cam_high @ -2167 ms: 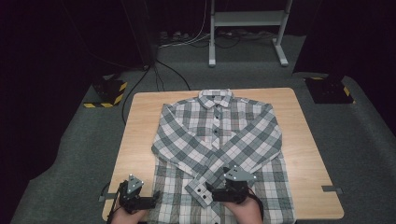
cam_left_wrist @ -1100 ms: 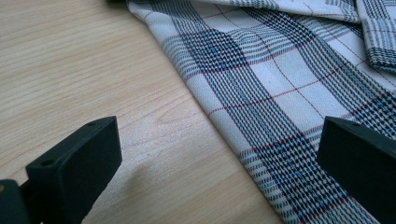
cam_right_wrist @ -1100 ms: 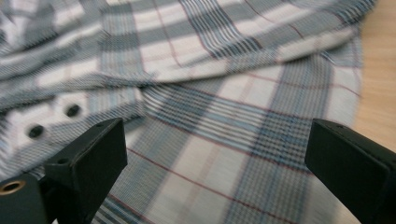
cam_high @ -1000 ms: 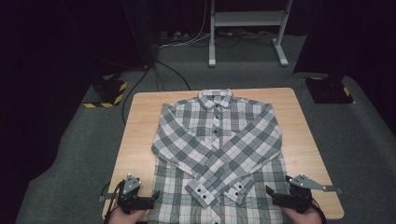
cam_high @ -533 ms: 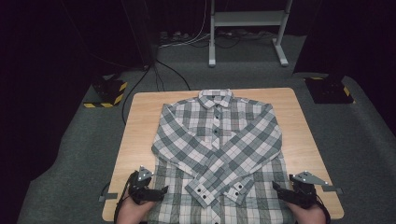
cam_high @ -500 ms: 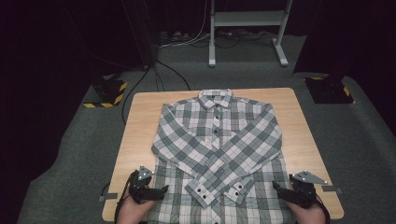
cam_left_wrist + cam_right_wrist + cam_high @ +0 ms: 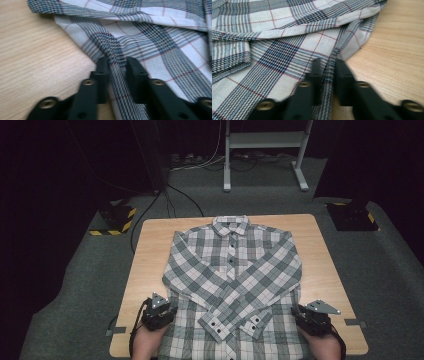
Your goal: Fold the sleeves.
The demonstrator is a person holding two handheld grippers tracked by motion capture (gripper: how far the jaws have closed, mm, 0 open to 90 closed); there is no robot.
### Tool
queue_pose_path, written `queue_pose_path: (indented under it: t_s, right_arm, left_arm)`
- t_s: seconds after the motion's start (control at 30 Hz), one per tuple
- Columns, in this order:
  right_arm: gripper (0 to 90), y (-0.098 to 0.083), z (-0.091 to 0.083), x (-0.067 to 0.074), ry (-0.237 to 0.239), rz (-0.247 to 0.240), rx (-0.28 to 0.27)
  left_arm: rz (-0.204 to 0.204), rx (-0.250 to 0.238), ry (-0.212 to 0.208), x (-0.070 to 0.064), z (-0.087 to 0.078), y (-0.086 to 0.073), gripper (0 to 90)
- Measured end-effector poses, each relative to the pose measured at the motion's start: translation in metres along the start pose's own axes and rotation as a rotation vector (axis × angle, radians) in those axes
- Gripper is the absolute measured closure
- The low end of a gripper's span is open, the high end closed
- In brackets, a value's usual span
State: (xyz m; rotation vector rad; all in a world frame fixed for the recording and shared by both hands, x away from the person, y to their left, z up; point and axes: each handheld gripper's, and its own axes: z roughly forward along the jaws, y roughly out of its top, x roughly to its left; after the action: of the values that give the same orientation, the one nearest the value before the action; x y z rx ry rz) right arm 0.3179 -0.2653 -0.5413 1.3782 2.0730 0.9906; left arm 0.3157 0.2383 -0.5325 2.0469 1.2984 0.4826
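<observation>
A grey, white and black plaid shirt point(image 7: 232, 280) lies front up on the wooden table point(image 7: 150, 250), collar far, sleeves crossed over the chest. My left gripper point(image 7: 167, 312) sits at the shirt's near left edge. Its jaws have just been closing and pinch a raised fold of the plaid cloth point(image 7: 117, 62), so my left gripper point(image 7: 117, 65) is shut on it. My right gripper point(image 7: 298, 316) is at the near right edge. Its jaws have just been closing too, and my right gripper point(image 7: 327, 64) is shut on the side seam of the shirt point(image 7: 287, 50).
Bare wood borders the shirt on both sides point(image 7: 325, 270). Grey carpet surrounds the table. A white metal stand point(image 7: 265, 155) is behind it, with black-and-yellow floor blocks at far left point(image 7: 115, 217) and far right point(image 7: 352, 215). Cables run across the floor.
The right hand went from the shirt's middle to its near right edge. The left gripper moved right onto the left edge. Both grippers then closed on the cloth.
</observation>
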Motion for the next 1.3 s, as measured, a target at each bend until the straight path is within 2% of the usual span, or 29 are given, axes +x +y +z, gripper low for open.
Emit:
queue_pose_path:
  t_s: [0.1, 0.27, 0.4, 0.5, 0.53, 0.6, 0.67, 0.7, 0.83, 0.93, 1.07, 1.13, 1.2, 1.3]
  right_arm:
    - [86.8, -0.001, -0.002, -0.002, 0.018, 0.012, 0.008]
    - [86.7, -0.01, -0.014, -0.002, 0.036, 0.001, 0.019]
    - [86.2, -0.022, -0.029, 0.003, 0.045, -0.005, 0.019]
    - [84.3, -0.032, -0.039, 0.006, 0.046, -0.005, 0.015]
    - [82.2, -0.034, -0.041, 0.007, 0.045, -0.003, 0.013]
    - [75.5, -0.035, -0.042, 0.007, 0.049, 0.012, 0.01]
    - [69.7, -0.033, -0.041, 0.005, 0.034, 0.02, 0.0]
    - [66.2, -0.031, -0.04, 0.003, 0.031, 0.026, -0.012]
    - [57.3, -0.018, -0.028, -0.007, -0.015, 0.048, -0.046]
    - [53.5, -0.006, -0.011, -0.016, -0.031, 0.077, -0.035]
    - [51.5, 0.008, 0.009, -0.027, -0.046, 0.11, -0.018]
    - [51.2, 0.014, 0.016, -0.03, -0.05, 0.115, -0.014]
    - [51.9, 0.02, 0.022, -0.033, -0.052, 0.116, -0.008]
    - [64.3, 0.024, 0.026, -0.033, -0.056, 0.086, -0.001]
  left_arm:
    - [-0.007, -0.004, -0.026, 0.0, -0.002, -0.003, 85.8]
    - [0.007, -0.003, -0.029, -0.008, -0.012, -0.014, 85.7]
    - [0.016, -0.014, -0.016, -0.018, -0.025, -0.031, 84.3]
    - [0.012, -0.033, -0.011, -0.024, -0.033, -0.041, 79.7]
    - [0.015, -0.034, -0.008, -0.025, -0.034, -0.043, 75.8]
    - [0.0, -0.028, 0.001, -0.023, -0.034, -0.042, 61.3]
    - [-0.018, -0.029, 0.014, -0.018, -0.032, -0.04, 54.1]
    - [-0.03, -0.032, 0.021, -0.015, -0.03, -0.038, 49.5]
    - [-0.06, -0.036, 0.037, 0.002, -0.017, -0.024, 41.5]
    - [-0.075, -0.034, 0.048, 0.014, -0.005, -0.01, 39.1]
    - [-0.073, -0.018, 0.06, 0.025, 0.007, 0.005, 38.8]
    - [-0.072, -0.015, 0.063, 0.027, 0.011, 0.01, 40.4]
    - [-0.067, -0.014, 0.064, 0.028, 0.013, 0.013, 45.7]
    - [-0.033, -0.017, 0.06, 0.025, 0.013, 0.014, 61.3]
